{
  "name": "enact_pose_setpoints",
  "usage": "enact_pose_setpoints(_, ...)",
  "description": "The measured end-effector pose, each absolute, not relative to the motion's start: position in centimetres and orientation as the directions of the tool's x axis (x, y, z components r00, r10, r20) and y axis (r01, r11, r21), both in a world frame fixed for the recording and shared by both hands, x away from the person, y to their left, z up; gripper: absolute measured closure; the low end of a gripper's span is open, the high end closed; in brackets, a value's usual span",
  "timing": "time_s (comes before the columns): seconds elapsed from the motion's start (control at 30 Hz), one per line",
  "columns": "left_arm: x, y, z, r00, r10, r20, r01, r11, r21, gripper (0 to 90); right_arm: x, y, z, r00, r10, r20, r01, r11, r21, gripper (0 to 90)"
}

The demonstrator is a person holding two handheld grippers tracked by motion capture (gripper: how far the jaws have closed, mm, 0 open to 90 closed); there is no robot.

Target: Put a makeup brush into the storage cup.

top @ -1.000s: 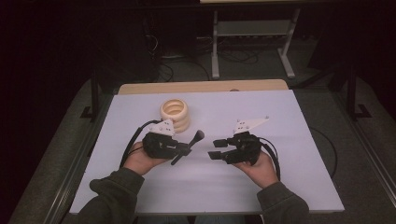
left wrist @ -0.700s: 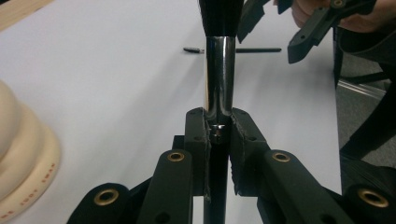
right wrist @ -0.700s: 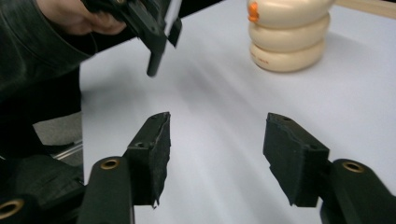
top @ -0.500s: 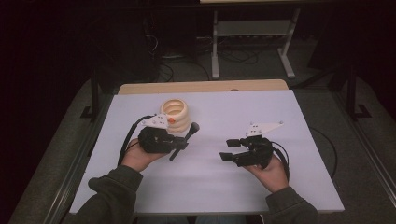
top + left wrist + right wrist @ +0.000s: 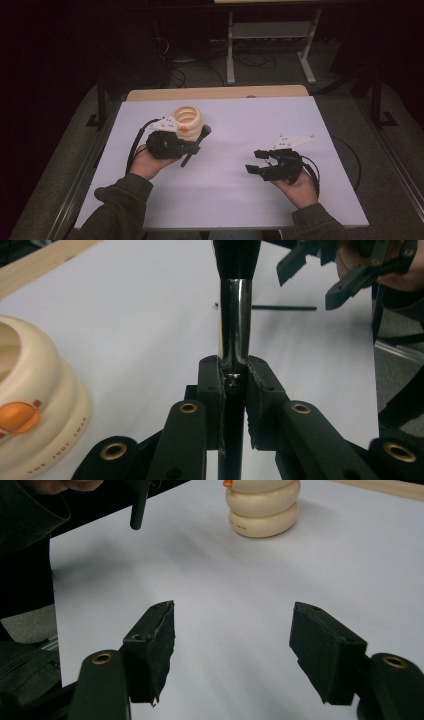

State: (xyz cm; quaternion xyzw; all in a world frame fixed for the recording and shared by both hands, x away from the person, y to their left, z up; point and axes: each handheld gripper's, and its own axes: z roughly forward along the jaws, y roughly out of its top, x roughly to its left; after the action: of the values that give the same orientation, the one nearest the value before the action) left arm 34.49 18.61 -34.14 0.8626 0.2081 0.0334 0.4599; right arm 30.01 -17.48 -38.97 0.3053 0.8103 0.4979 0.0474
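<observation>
Makeup brush (image 5: 235, 315) clenched in left gripper (image 5: 235, 385) jaws beside cream ribbed holder (image 5: 187, 120); not yet dropped in. Right gripper (image 5: 232, 645) jaws just been opening, nothing between, over bare tabletop (image 5: 300, 120).

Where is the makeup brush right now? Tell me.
In the high view the makeup brush sits left of centre, clamped in the left gripper, just right of the cream ribbed holder on the white table.
</observation>
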Motion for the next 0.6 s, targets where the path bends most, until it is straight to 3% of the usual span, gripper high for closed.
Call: enact_pose_setpoints(0.6, 35.9, 20.0, -32.1, 0.888, 0.439, -0.139, 0.348, -0.441, 0.827, 78.6, 29.3, -19.6, -39.7, -0.765, 0.614, 0.195, 0.464, 0.314, 0.829, 27.1)
